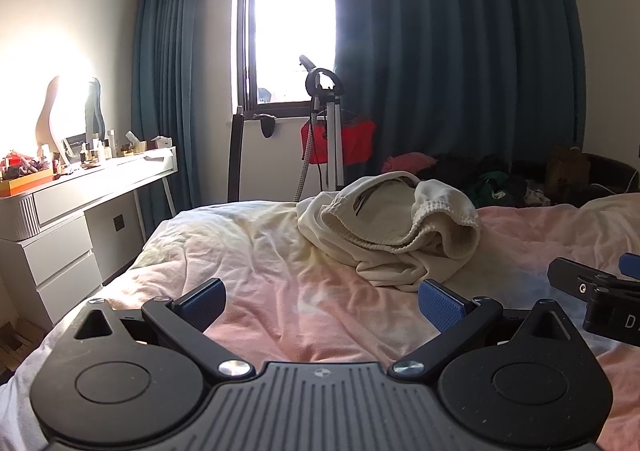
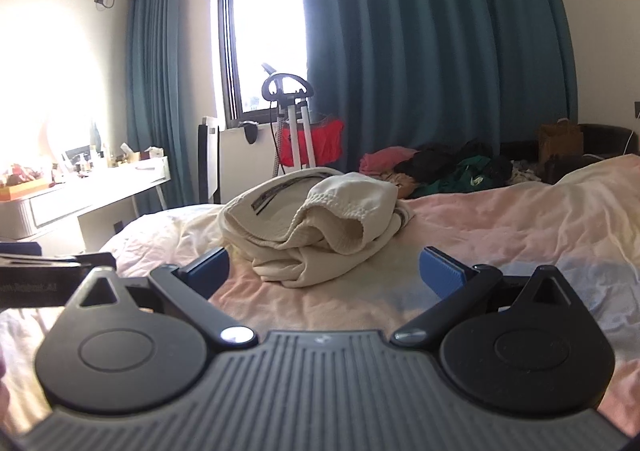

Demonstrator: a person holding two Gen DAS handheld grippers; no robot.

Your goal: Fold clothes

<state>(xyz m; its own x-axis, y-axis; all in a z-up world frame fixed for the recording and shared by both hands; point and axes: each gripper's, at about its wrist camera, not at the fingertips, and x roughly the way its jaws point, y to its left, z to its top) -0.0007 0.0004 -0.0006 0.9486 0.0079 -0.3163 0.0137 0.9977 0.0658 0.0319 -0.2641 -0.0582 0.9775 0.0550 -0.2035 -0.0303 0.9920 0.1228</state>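
Crumpled cream ribbed-cuff sweatshirt (image 2: 316,227) heaped mid-bed on pale pink sheet (image 1: 280,291); left gripper (image 1: 320,303) and right gripper (image 2: 324,271) both spread wide, empty; risk: pinching sheet with garment, or grabbing several bunched layers.

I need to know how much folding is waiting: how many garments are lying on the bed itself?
1: a crumpled cream garment lies mid-bed, ahead of both open grippers. More clothes are heaped beyond the bed's far edge.
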